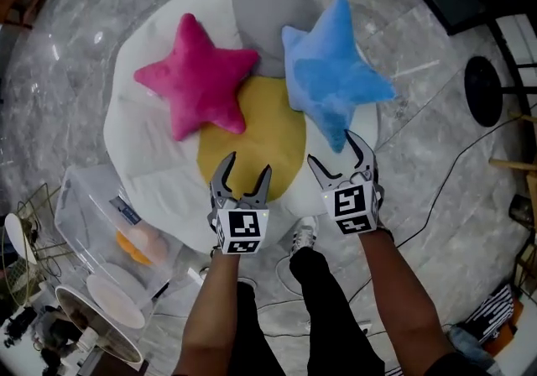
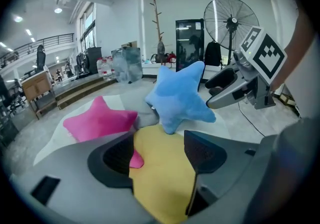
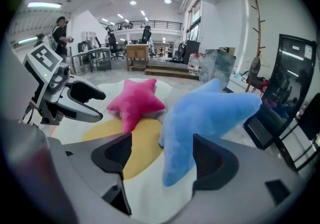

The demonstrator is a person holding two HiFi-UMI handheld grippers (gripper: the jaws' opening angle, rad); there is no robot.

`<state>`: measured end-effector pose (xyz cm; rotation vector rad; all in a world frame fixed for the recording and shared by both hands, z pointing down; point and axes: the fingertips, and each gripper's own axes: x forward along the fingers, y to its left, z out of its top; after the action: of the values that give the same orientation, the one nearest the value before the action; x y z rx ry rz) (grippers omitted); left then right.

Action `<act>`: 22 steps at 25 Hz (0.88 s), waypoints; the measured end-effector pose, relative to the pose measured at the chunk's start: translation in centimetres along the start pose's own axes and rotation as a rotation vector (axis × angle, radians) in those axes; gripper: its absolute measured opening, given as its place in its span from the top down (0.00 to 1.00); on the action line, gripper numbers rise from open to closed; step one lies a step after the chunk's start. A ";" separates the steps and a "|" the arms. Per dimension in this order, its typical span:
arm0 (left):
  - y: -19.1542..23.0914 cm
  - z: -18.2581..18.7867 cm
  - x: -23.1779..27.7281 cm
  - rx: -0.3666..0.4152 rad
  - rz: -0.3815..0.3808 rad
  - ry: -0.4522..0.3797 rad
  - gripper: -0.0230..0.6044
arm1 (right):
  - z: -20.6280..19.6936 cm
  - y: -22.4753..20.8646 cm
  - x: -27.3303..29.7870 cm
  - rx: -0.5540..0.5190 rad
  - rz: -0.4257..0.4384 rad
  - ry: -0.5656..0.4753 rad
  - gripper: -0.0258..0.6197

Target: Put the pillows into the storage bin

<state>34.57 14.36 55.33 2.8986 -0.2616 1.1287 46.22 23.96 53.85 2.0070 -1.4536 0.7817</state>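
A pink star pillow [image 1: 200, 80] and a blue star pillow [image 1: 331, 72] lie on a white cushion [image 1: 147, 156], with a round yellow pillow [image 1: 252, 143] between them and a grey pillow [image 1: 281, 18] behind. My left gripper [image 1: 248, 166] hovers open over the yellow pillow's near edge [image 2: 160, 173], nothing between its jaws. My right gripper [image 1: 333, 150] is open at the blue star's lowest point [image 3: 200, 123]; the pads do not press on it. The pink star [image 2: 100, 118] shows left in the left gripper view. The clear storage bin [image 1: 88, 198] stands at lower left.
The bin holds something orange [image 1: 138, 244], and a white round lid [image 1: 113, 299] lies beside it. A black fan base [image 1: 487, 89] and cables [image 1: 445, 173] are on the marble floor to the right. The person's legs and shoe [image 1: 304, 236] are below the grippers.
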 end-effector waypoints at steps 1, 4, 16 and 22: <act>-0.6 0.3 0.8 0.004 -0.008 0.000 0.45 | -0.6 -0.8 0.0 0.009 -0.004 0.004 0.34; -2.2 1.0 3.3 0.020 -0.032 -0.005 0.45 | -3.1 -2.2 0.9 0.037 -0.005 0.029 0.33; -4.9 8.8 11.2 0.127 -0.096 -0.053 0.45 | -8.5 -6.4 4.4 0.150 0.071 0.082 0.26; -5.7 12.1 14.8 0.081 -0.166 -0.120 0.41 | -10.5 -6.0 7.3 0.236 0.072 0.103 0.24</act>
<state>54.35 16.84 56.58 2.9954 0.0249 0.9643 52.35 28.39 65.86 2.0590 -1.4377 1.1162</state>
